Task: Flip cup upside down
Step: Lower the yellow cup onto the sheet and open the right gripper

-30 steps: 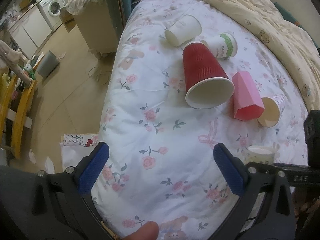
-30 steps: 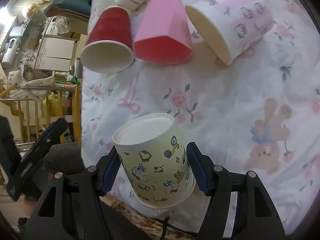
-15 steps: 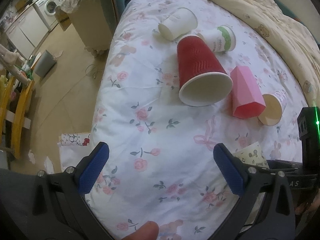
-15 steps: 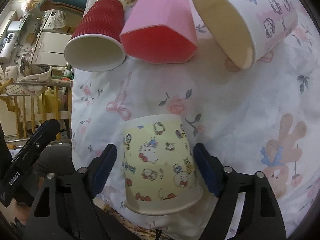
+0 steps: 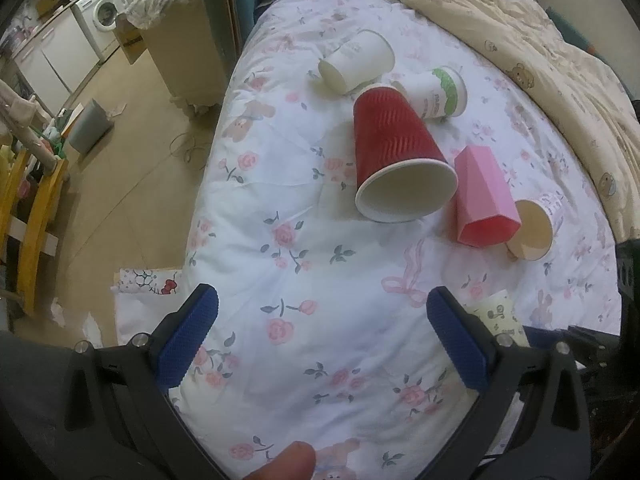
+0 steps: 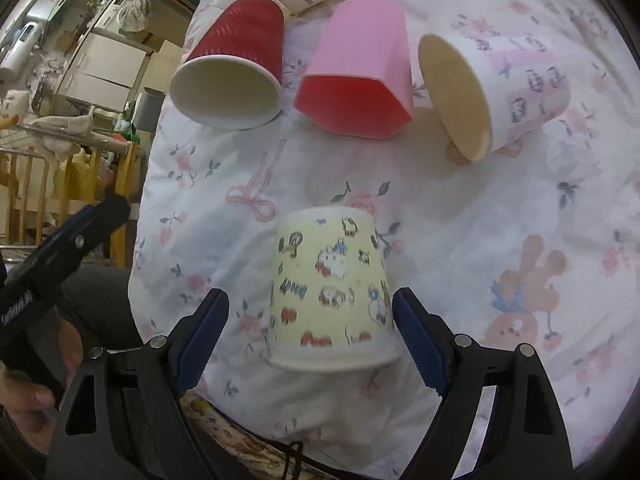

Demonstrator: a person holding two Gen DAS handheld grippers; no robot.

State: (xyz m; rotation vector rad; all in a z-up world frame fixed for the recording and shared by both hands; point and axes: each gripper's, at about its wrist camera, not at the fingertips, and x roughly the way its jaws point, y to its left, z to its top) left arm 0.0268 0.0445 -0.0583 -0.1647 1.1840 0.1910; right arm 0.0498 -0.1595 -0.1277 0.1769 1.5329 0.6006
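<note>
Red ribbed cup [image 5: 394,150], pink faceted cup [image 5: 482,196] and white cup [image 5: 356,60] sideways on floral quilt [image 5: 304,312]

The left gripper [image 5: 322,332] is held wide apart over a floral bedsheet [image 5: 280,208], nothing between its blue pads [image 5: 188,340]. Five cups are seen lying on their sides further up: a white cup [image 5: 356,66], a green-banded cup [image 5: 438,94], a red cup [image 5: 396,156], a pink cup [image 5: 482,196] and a printed cup [image 5: 536,226]. A yellow cup [image 5: 498,314] is partly hidden behind the right-hand pad. A fingertip [image 5: 288,464] shows at the bottom edge. A cream duvet [image 5: 520,40] is bunched at the upper right.
</note>
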